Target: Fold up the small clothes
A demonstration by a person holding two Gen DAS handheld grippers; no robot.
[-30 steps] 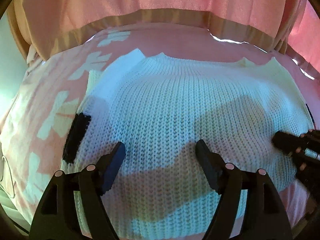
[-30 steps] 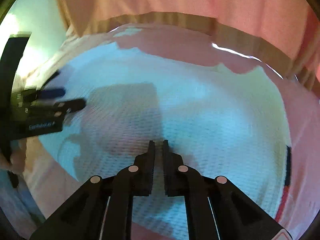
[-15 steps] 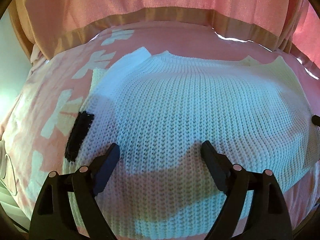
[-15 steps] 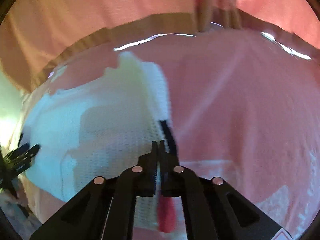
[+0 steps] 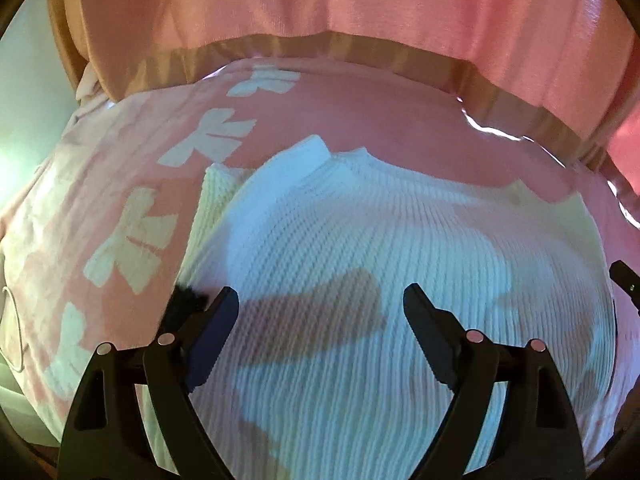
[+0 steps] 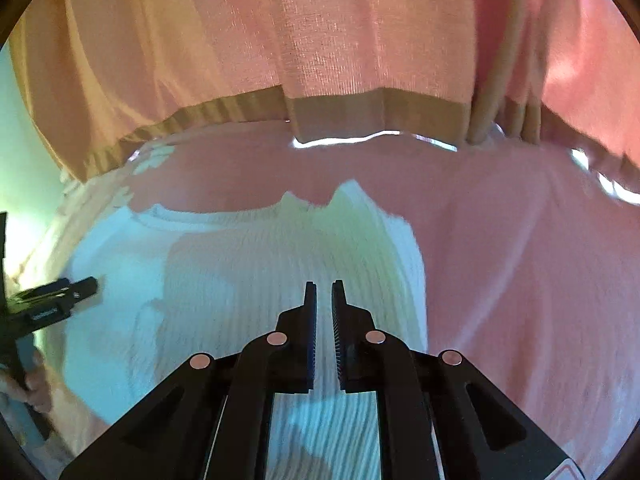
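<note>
Jaws just parted to a narrow empty gap, the right gripper (image 6: pixel 324 292) hovers over the white knit sweater (image 5: pixel 400 280); the left gripper (image 5: pixel 320 304) gapes wide, holding nothing; the sweater lies flat mid-bedspread (image 5: pixel 120 168), sides apparently tucked; likely next, seize the hem for the lengthwise fold.

This is looking like a room in a home, most likely a bedroom. A pink sheet (image 5: pixel 380 120) printed with pale bow shapes (image 5: pixel 132 248) is covering a soft, bed-like surface, and a white knit sweater (image 5: pixel 400 260) is lying spread flat on it. Behind, a pink curtain (image 6: pixel 320 40) with a tan hem band (image 6: pixel 380 112) is hanging down to the surface's far edge, with daylight glinting through the gap under it. A pale wall (image 5: pixel 28 80) is showing at the left. Whether the surface is truly a bed cannot be told.
</note>
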